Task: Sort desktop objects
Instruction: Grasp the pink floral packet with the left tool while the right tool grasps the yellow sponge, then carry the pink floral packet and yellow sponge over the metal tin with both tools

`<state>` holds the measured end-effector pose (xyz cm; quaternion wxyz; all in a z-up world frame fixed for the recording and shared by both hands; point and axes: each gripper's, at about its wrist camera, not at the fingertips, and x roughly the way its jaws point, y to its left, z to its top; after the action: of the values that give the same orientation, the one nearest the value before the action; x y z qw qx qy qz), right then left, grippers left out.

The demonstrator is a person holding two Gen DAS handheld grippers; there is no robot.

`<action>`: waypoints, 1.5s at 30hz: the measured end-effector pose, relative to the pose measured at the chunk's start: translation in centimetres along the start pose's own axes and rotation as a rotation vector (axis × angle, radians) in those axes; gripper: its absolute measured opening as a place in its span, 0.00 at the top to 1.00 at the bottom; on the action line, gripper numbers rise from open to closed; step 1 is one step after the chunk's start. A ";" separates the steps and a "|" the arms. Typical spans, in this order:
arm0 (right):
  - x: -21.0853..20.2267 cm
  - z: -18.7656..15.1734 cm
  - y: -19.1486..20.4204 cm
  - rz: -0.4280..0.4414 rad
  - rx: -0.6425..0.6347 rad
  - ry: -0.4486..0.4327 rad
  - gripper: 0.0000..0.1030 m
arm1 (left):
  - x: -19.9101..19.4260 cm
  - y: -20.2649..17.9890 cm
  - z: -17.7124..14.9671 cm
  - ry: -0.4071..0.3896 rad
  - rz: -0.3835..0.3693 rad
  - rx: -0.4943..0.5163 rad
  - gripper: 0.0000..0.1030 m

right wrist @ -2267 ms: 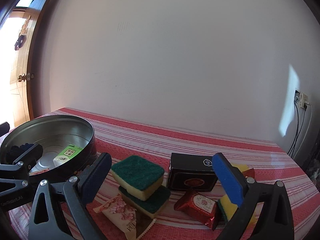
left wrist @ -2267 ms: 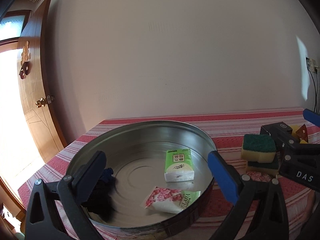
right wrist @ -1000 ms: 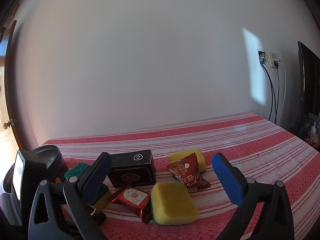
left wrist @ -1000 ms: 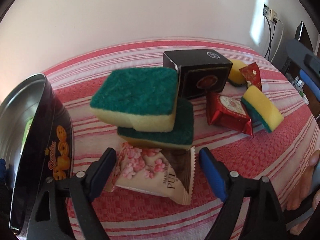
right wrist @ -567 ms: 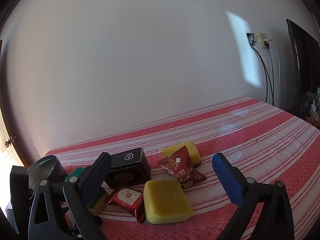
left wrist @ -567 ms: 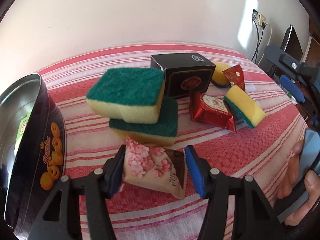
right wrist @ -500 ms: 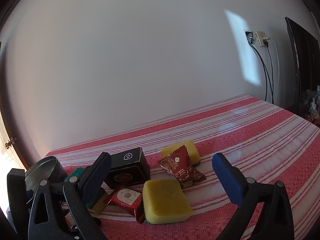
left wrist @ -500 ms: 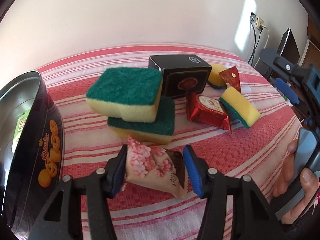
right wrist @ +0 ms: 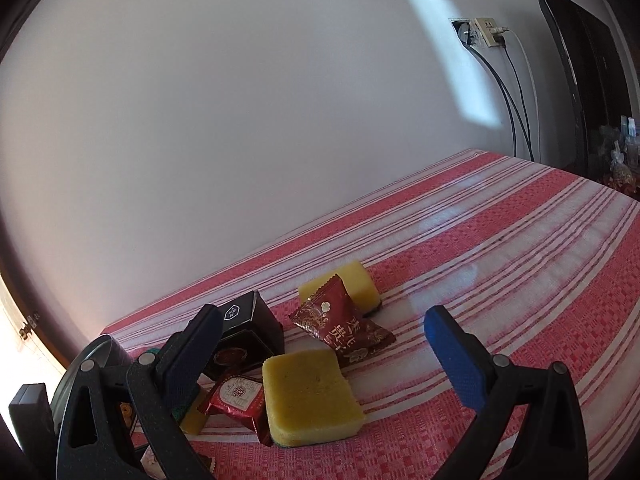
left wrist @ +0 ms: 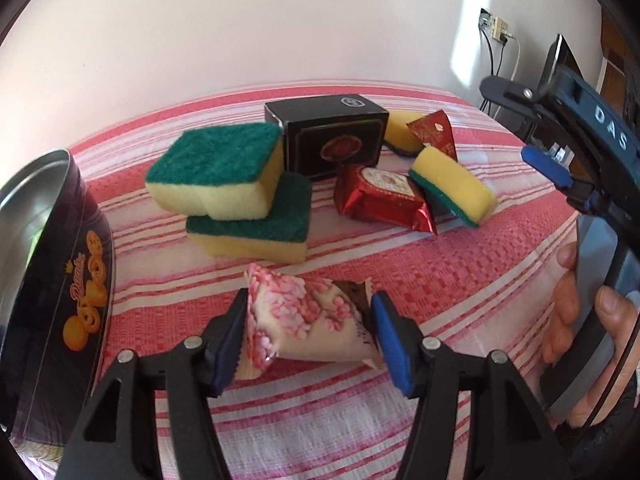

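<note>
- The left gripper (left wrist: 308, 330) has its fingers on a pink flowered packet (left wrist: 310, 326), the jaws easing apart, above the striped bench (left wrist: 440, 280) beside the tin (left wrist: 60, 280).
- The right gripper (right wrist: 320, 344) is wide open over a yellow sponge (right wrist: 310, 396).

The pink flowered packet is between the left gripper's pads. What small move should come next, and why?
Probably lift it and carry it to the cookie tin. The left gripper has the pink flowered packet between its pads, though its jaws are opening slightly, so firming the grip first seems wise. The right gripper is open and holds nothing.
</note>
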<state>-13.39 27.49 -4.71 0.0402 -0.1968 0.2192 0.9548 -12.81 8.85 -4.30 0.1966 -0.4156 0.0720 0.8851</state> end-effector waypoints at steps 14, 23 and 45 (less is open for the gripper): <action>0.1 -0.1 -1.4 0.013 0.064 0.016 0.01 | -2.1 1.5 -0.4 -0.127 -0.099 -0.102 0.55; 3.3 -1.3 0.0 0.073 -0.100 0.321 0.01 | -3.4 1.6 0.5 -0.262 -0.049 -0.145 0.55; -1.4 -1.9 4.2 0.146 -0.161 0.025 0.47 | -8.4 5.5 0.4 -0.514 0.161 -0.157 0.55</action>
<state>-12.13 22.88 -4.07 -0.0481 -0.1949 0.1560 0.9672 -10.50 1.49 2.21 0.1044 -0.1844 -0.0163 0.9771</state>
